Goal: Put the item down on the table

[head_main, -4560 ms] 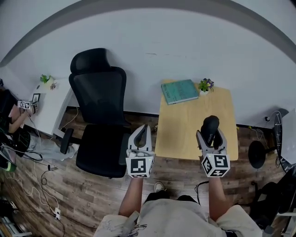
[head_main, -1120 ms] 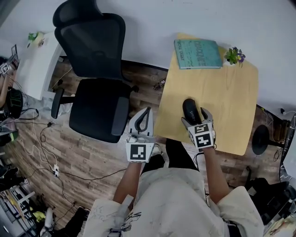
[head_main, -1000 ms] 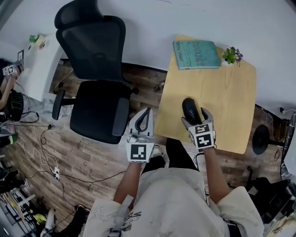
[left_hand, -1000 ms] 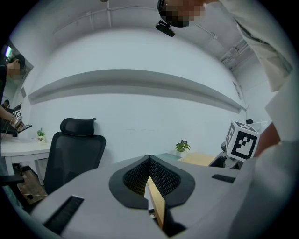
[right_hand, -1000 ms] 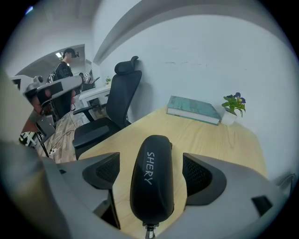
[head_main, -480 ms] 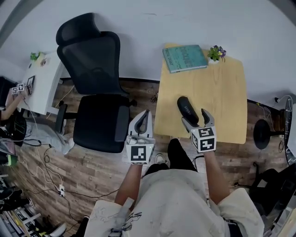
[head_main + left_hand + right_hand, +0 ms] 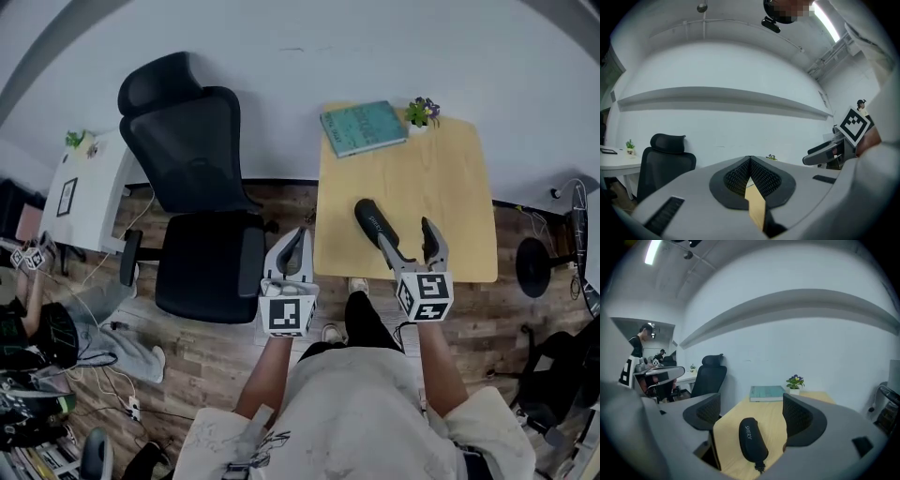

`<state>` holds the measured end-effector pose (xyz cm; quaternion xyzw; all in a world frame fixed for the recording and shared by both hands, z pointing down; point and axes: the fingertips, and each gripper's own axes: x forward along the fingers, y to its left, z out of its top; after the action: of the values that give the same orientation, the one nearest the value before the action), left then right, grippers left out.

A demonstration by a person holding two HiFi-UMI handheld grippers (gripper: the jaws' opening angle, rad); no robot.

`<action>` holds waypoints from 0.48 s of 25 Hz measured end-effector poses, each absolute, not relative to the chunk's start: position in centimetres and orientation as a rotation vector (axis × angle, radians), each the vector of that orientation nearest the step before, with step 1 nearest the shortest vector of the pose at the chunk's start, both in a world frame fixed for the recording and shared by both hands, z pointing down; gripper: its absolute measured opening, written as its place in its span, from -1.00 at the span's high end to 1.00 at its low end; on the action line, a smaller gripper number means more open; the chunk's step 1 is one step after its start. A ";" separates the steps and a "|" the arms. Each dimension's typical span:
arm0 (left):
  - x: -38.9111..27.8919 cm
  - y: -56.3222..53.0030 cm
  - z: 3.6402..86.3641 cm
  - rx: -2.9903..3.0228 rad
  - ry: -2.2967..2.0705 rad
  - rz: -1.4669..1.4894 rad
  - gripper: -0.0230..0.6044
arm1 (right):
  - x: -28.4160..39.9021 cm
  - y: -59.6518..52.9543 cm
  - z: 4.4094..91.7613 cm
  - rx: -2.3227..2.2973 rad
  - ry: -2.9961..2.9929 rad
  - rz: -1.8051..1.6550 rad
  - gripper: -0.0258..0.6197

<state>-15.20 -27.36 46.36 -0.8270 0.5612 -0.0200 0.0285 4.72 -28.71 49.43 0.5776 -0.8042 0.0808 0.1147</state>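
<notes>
Our right claw [image 7: 408,240] has just let go: its jaws now stand wide apart, and the black case [image 7: 372,221] lies flat on the bench [image 7: 445,178], on our side of the teal book [image 7: 364,128] and well apart from it. We judge the placing done. Our left claw [image 7: 296,242] is clenched on nothing.

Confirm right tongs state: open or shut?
Open. In the right gripper view the right tongs show their jaws wide apart, and the black case lies on the table in the gap.
</notes>
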 end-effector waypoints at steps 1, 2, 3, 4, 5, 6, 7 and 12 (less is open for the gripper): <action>-15.2 -27.3 46.0 -2.543 1.728 -0.047 0.91 | 4.9 -28.5 48.6 1.716 -2.375 0.207 -0.33; -15.3 -27.2 45.6 -2.531 1.725 -0.035 0.91 | 5.0 -28.2 47.9 1.737 -2.391 0.177 -0.33; -15.4 -27.1 45.2 -2.520 1.724 -0.026 0.91 | 5.2 -28.0 47.3 1.758 -2.404 0.146 -0.33; -15.4 -27.1 44.9 -2.509 1.725 -0.019 0.91 | 5.4 -27.8 46.7 1.780 -2.413 0.117 -0.33; -15.5 -27.0 44.6 -2.502 1.726 -0.014 0.91 | 5.6 -27.6 46.1 1.804 -2.419 0.089 -0.33; -15.5 -27.0 44.4 -2.496 1.728 -0.014 0.91 | 5.8 -27.4 45.7 1.826 -2.422 0.065 -0.33; -15.5 -26.9 44.3 -2.492 1.728 -0.015 0.91 | 5.9 -27.2 45.4 1.842 -2.425 0.047 -0.33; -15.6 -26.3 44.0 -2.486 1.731 -0.020 0.91 | 5.7 -26.6 45.0 1.839 -2.433 0.026 -0.33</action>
<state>-15.59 -26.30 44.02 -0.8194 0.5705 -0.0066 0.0560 5.73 -26.63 45.00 0.6024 -0.7968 0.0086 0.0457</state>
